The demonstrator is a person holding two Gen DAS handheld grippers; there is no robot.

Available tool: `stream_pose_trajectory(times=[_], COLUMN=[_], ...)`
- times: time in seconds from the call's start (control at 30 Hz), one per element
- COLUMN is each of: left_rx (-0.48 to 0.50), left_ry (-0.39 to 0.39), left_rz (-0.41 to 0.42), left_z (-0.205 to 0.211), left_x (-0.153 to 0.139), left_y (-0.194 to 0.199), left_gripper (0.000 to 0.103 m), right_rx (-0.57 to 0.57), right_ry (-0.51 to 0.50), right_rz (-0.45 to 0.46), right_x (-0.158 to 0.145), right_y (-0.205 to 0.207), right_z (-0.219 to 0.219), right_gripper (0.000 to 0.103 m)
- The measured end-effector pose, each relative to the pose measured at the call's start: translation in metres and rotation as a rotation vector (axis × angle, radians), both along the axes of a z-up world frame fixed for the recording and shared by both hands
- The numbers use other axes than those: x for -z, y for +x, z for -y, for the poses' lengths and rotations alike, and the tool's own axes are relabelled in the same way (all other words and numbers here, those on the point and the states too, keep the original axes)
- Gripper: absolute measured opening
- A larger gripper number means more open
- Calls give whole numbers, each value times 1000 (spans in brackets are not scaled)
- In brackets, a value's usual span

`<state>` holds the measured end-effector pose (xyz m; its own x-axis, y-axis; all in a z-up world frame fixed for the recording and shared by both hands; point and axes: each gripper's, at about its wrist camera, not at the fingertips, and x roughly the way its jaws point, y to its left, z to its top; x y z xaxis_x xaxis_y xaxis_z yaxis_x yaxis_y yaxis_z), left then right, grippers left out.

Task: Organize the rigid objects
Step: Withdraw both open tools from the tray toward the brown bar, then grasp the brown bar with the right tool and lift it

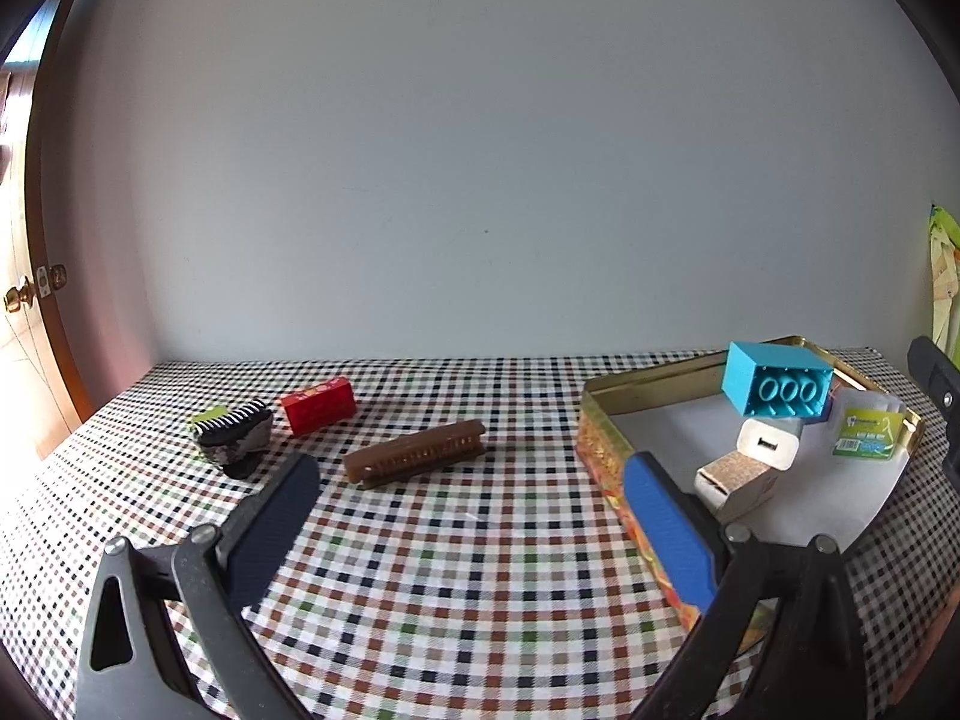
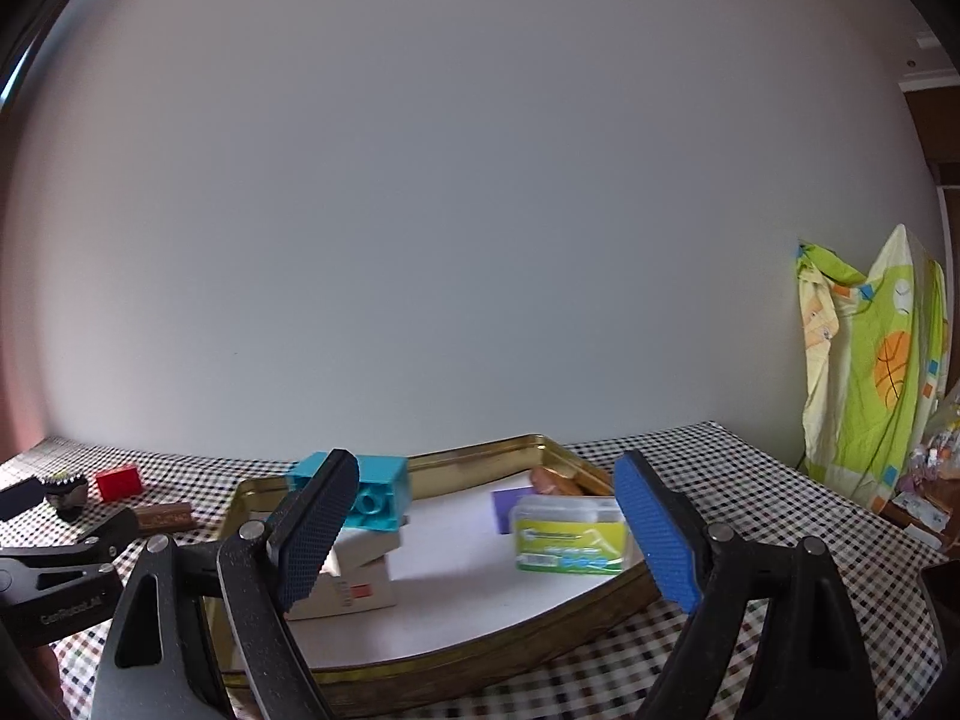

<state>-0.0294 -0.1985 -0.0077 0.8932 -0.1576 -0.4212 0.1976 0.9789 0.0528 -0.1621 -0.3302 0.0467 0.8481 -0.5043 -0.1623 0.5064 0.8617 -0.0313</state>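
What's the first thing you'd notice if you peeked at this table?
The bright blue block, perched tilted on a white charger inside the gold tin. Left of the tin, a red block and a brown comb lie on the checkered cloth.

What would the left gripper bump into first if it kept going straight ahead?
Probably the brown comb, lying on the checkered tablecloth between the open left gripper fingers' line; depth is hard to judge, so it might pass above it.
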Motion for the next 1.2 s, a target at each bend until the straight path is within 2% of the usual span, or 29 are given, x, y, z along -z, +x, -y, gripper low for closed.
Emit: stream_pose_trajectory(times=[0.2,0.53,1.07,1.2], left_rx=[-13,-69,-219,-243], left_ry=[27,30,-5,-15], left_rz=[5,-8,-67,-84], left_z=[-16,-63,-160,-180], left_x=[0,2,6,9], left_y=[5,23,66,79], left_gripper=[103,103,103,103], right_rx=[-44,-148,-252,-277], right_ry=[24,41,91,135], right_rz=[-13,-38,-109,-145], right_x=[1,6,18,22], right_y=[16,52,108,128], right_z=[-26,-79,-136,-149], right_gripper=[89,89,89,89])
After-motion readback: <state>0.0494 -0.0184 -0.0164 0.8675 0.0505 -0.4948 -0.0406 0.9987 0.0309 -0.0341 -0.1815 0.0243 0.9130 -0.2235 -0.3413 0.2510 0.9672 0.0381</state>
